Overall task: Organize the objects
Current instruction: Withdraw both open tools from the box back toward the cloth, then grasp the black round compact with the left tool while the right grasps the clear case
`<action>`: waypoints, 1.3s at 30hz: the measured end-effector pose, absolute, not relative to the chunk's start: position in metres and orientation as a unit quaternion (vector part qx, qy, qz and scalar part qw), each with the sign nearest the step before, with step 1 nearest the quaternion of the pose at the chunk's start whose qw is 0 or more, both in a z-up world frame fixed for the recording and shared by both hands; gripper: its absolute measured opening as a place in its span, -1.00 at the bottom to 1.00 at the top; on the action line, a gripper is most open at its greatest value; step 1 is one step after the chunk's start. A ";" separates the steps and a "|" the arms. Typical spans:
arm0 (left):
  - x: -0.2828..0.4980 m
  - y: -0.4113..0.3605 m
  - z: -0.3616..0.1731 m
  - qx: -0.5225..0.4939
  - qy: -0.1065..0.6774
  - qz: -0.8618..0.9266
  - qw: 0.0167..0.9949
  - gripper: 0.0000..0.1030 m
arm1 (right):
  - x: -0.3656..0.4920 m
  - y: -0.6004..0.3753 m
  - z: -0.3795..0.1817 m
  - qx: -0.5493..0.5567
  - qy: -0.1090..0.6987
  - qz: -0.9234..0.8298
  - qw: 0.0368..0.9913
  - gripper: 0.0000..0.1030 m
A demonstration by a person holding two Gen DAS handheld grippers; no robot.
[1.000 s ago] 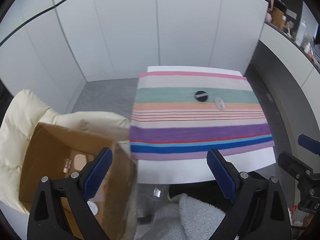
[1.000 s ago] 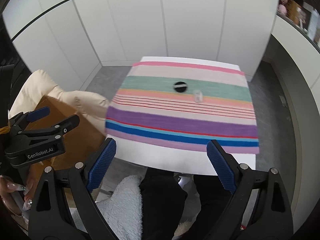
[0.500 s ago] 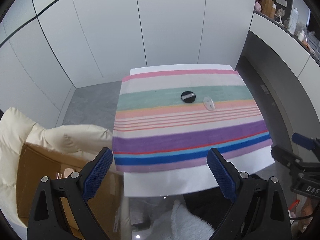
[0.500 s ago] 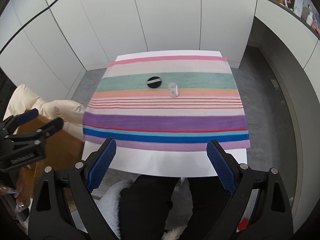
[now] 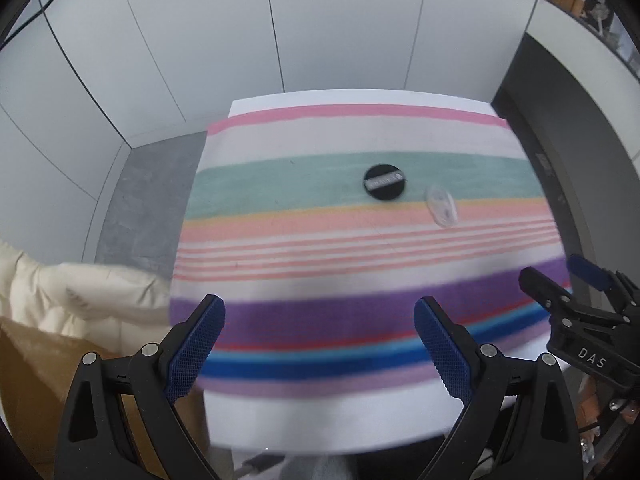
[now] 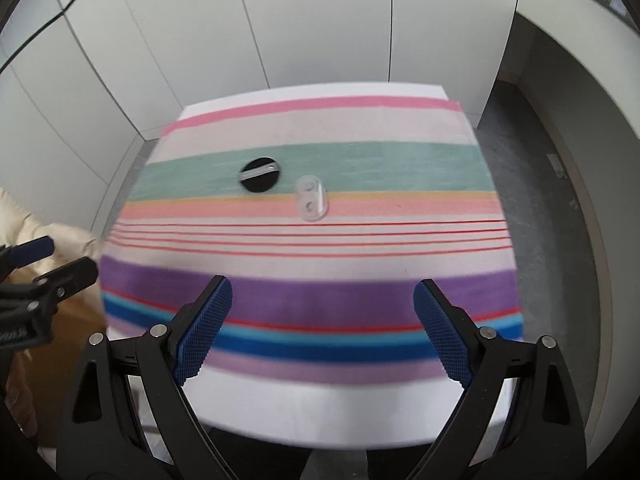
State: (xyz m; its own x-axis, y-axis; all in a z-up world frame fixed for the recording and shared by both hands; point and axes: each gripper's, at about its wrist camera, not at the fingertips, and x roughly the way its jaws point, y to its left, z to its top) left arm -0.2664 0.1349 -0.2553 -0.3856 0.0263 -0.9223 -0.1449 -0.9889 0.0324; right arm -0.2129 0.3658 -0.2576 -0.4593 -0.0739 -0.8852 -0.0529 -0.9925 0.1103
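Left wrist view alone shows a cream quilted jacket (image 5: 80,296) over a brown cardboard box (image 5: 36,368). Left claw (image 5: 320,342) and right claw (image 6: 320,328) both gape wide, empty, above the striped cloth (image 6: 320,300) on the white tabletop (image 6: 320,412). A round black disc (image 6: 260,175) with a silver label lies just beside a clear oval plastic case (image 6: 311,198), both on the cloth's far half.

A domestic room: ahead of the fingers, a white table (image 6: 320,412) draped in a striped cloth (image 6: 312,240) stands against plain white wall panels (image 6: 320,20), with a cream padded jacket (image 5: 80,296) and cardboard box (image 5: 36,380) left of them.
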 end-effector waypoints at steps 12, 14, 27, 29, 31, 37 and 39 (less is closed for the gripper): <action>-0.346 0.166 -0.349 -0.571 0.023 0.820 0.021 0.87 | -0.330 0.351 -0.366 0.507 -0.069 -0.859 0.020 0.26; -0.349 0.176 -0.358 -0.573 0.022 0.819 0.027 0.84 | -0.335 0.343 -0.377 0.500 -0.025 -0.865 0.004 -0.21; -0.398 0.243 -0.386 -0.558 0.031 0.829 0.025 0.57 | -0.329 0.400 -0.361 0.489 -0.045 -0.871 -0.021 -0.23; -0.402 0.246 -0.387 -0.556 0.031 0.830 0.026 0.02 | -0.329 0.400 -0.356 0.488 -0.039 -0.872 -0.021 -0.23; -0.402 0.244 -0.385 -0.551 0.029 0.834 0.024 0.01 | -0.328 0.402 -0.351 0.486 -0.035 -0.873 -0.020 -0.23; -0.394 0.236 -0.369 -0.529 0.048 0.847 0.028 -0.07 | -0.331 0.393 -0.343 0.483 -0.027 -0.875 -0.015 -0.23; -0.392 0.232 -0.363 -0.526 0.048 0.849 0.026 -0.07 | -0.325 0.405 -0.338 0.483 -0.028 -0.875 -0.014 -0.23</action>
